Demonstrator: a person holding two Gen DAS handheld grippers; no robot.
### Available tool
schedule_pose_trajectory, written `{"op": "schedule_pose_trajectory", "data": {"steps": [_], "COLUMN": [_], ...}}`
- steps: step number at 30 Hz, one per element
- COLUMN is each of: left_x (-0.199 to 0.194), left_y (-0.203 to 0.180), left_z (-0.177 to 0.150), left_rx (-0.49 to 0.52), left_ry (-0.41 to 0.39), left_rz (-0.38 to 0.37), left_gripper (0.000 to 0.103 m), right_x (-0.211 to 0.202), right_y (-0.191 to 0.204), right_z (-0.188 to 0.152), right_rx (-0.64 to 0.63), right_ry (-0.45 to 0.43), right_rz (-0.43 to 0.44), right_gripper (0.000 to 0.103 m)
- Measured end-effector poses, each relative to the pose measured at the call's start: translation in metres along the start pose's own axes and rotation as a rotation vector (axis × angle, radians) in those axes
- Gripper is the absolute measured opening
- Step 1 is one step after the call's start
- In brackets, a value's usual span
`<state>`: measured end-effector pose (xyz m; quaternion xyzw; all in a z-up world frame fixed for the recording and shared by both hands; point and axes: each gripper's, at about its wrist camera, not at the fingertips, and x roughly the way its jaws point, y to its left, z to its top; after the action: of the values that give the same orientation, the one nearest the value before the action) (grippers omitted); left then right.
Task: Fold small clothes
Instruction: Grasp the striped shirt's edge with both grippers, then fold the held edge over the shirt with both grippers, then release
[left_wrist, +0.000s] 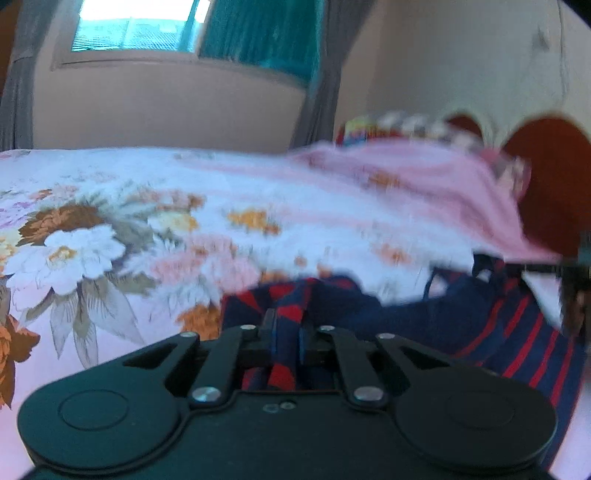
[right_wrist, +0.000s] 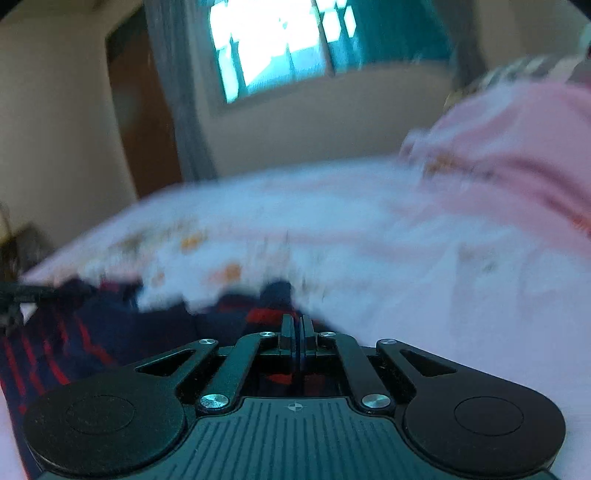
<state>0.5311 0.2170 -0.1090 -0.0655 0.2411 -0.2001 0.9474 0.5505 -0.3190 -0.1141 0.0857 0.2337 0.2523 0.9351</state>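
Navy-and-red striped garment (left_wrist: 480, 325) on floral bedsheet (left_wrist: 110, 221) | my left gripper (left_wrist: 286, 334) pinching its edge, angled slightly down | my right gripper (right_wrist: 296, 332) pressed together on fabric.

Left gripper (left_wrist: 286, 338) pinched tight on blue-and-red striped cloth (left_wrist: 480, 332). Cloth lies on bed sheet with big flowers (left_wrist: 147, 229). Pink blanket (left_wrist: 424, 177) behind. Window (left_wrist: 136, 26) far back.

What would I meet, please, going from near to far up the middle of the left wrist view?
Left hand-held gripper, shut on the navy and red striped garment → floral bedsheet → beige wall → window.
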Motion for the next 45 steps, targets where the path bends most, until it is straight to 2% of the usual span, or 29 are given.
{"op": "schedule_pose_trajectory", "data": {"steps": [1, 2, 3, 4, 5, 7, 9, 10, 14, 15, 16, 17, 18, 20, 21, 23, 25, 26, 28, 29, 30, 32, 34, 38, 41, 42, 43, 44, 45], "left_x": [0.000, 0.005, 0.016, 0.029, 0.031, 0.030, 0.030, 0.028, 0.005, 0.011, 0.023, 0.031, 0.032, 0.022, 0.015, -0.002, -0.013, -0.015, -0.006, 0.003, 0.011, 0.032, 0.041, 0.039, 0.044, 0.043, 0.043, 0.042, 0.042], "left_y": [0.002, 0.008, 0.017, 0.026, 0.029, 0.025, 0.023, 0.020, 0.015, 0.017, 0.020, 0.024, 0.024, 0.021, 0.020, 0.010, -0.011, -0.018, -0.040, -0.049, -0.056, -0.064, -0.064, -0.060, -0.048, -0.043, -0.039, -0.034, -0.030], "left_z": [0.002, 0.002, 0.001, -0.002, -0.003, 0.001, 0.003, 0.004, 0.006, 0.007, 0.006, 0.003, 0.001, 0.005, 0.008, 0.015, 0.025, 0.028, 0.035, 0.037, 0.038, 0.035, 0.032, 0.038, 0.039, 0.038, 0.038, 0.036, 0.035], "left_rx": [-0.024, -0.072, -0.123, -0.179, -0.196, -0.166, -0.143, -0.131, -0.129, -0.120, -0.111, -0.112, -0.111, -0.095, -0.098, -0.066, 0.013, 0.030, 0.086, 0.118, 0.140, 0.141, 0.139, 0.157, 0.191, 0.207, 0.212, 0.212, 0.206], "left_ry": [-0.018, -0.018, 0.037, 0.107, 0.115, 0.117, 0.133, 0.118, -0.055, -0.022, 0.047, 0.106, 0.121, 0.092, 0.066, -0.003, -0.034, -0.036, 0.011, 0.050, 0.086, 0.176, 0.186, 0.130, 0.166, 0.184, 0.190, 0.204, 0.212], "left_rz": [0.018, 0.054, 0.115, 0.119, 0.110, 0.108, 0.105, 0.099, 0.080, 0.136, 0.178, 0.193, 0.189, 0.202, 0.223, 0.245, 0.273, 0.242, 0.174, 0.153, 0.140, 0.133, 0.131, 0.164, 0.151, 0.147, 0.136, 0.117, 0.124], "left_gripper": [0.007, 0.005, 0.000, 0.000, 0.000, 0.000, 0.000, 0.000, 0.000, 0.000, 0.000, 0.000, 0.000, 0.026, 0.052, 0.049, 0.049, 0.047, 0.039, 0.038, 0.034, 0.026, 0.027, 0.027, 0.026, 0.026, 0.029, 0.034, 0.040], "right_x": [-0.006, -0.004, 0.007, 0.023, 0.026, 0.019, 0.018, 0.017, 0.001, 0.002, 0.014, 0.023, 0.024, 0.017, 0.011, -0.004, -0.012, -0.013, -0.004, 0.004, 0.012, 0.032, 0.043, 0.051, 0.063, 0.065, 0.065, 0.062, 0.059], "right_y": [0.001, -0.002, -0.007, -0.014, -0.017, -0.014, -0.013, -0.013, -0.003, -0.004, -0.008, -0.010, -0.009, -0.001, 0.003, 0.004, 0.014, 0.021, 0.036, 0.043, 0.047, 0.045, 0.044, 0.053, 0.041, 0.037, 0.035, 0.036, 0.039], "right_z": [-0.002, -0.006, -0.013, -0.021, -0.024, -0.021, -0.020, -0.020, -0.016, -0.018, -0.021, -0.023, -0.022, -0.017, -0.015, -0.011, -0.004, 0.000, 0.007, 0.010, 0.013, 0.018, 0.020, 0.027, 0.032, 0.031, 0.029, 0.027, 0.025], "right_rx": [0.010, 0.030, 0.051, 0.092, 0.120, 0.105, 0.091, 0.091, 0.082, 0.069, 0.076, 0.083, 0.075, 0.038, 0.017, 0.030, 0.011, -0.001, -0.029, -0.056, -0.068, -0.014, 0.003, -0.091, -0.090, -0.092, -0.105, -0.138, -0.171], "right_ry": [-0.042, -0.047, 0.000, 0.087, 0.098, 0.073, 0.086, 0.084, -0.018, -0.012, 0.045, 0.104, 0.118, 0.094, 0.070, 0.024, -0.001, -0.004, 0.018, 0.031, 0.045, 0.124, 0.143, 0.089, 0.121, 0.145, 0.157, 0.140, 0.115], "right_rz": [-0.038, -0.068, -0.122, -0.165, -0.157, -0.148, -0.154, -0.157, -0.156, -0.199, -0.251, -0.270, -0.264, -0.300, -0.340, -0.281, -0.226, -0.192, -0.115, -0.116, -0.120, -0.066, -0.040, -0.095, -0.063, -0.042, -0.040, -0.041, -0.038], "right_gripper": [0.001, 0.001, 0.001, 0.002, 0.002, 0.002, 0.002, 0.002, 0.002, 0.002, 0.002, 0.002, 0.002, 0.002, 0.002, 0.002, 0.002, 0.002, 0.002, 0.002, 0.002, 0.002, 0.002, 0.002, 0.002, 0.012, 0.043, 0.057, 0.066]}}
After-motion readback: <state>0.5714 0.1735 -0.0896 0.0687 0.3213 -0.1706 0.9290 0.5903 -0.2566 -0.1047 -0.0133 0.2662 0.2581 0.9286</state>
